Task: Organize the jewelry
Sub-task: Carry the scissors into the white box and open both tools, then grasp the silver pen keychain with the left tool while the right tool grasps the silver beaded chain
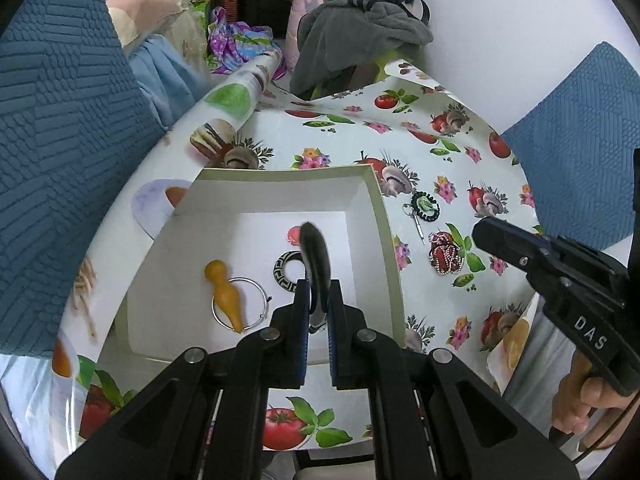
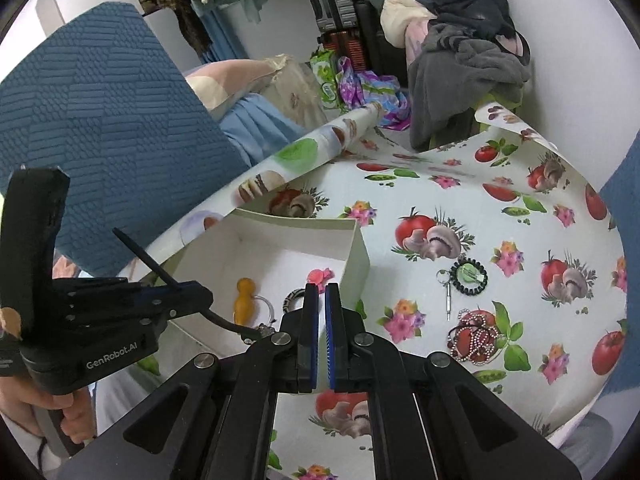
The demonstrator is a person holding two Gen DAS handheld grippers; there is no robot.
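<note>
Left wrist view: the white cardboard box (image 1: 384, 216) sits on the glossy, fruit-printed surface (image 1: 420, 136). Left tongs (image 1: 318, 300), over the box, clench a dark curved hairband-like piece (image 1: 314, 256), apparently about to drop it in. Right tongs (image 2: 322, 304), pressed together and empty, must next fetch the beaded jewelry (image 1: 444, 254) just outside the box.

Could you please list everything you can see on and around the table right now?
White cardboard box: one, table left.
Orange wooden peg-shaped piece: one, in box.
Silver wire hoop: one, in box.
Black patterned ring: one, in box.
Pink charm: one, in box.
Black beaded green brooch: one, on tablecloth.
Red beaded jewellery: one, on tablecloth.
Black curved hair clip: one, in left tongs.
Right tongs: nearly closed, empty.
</note>
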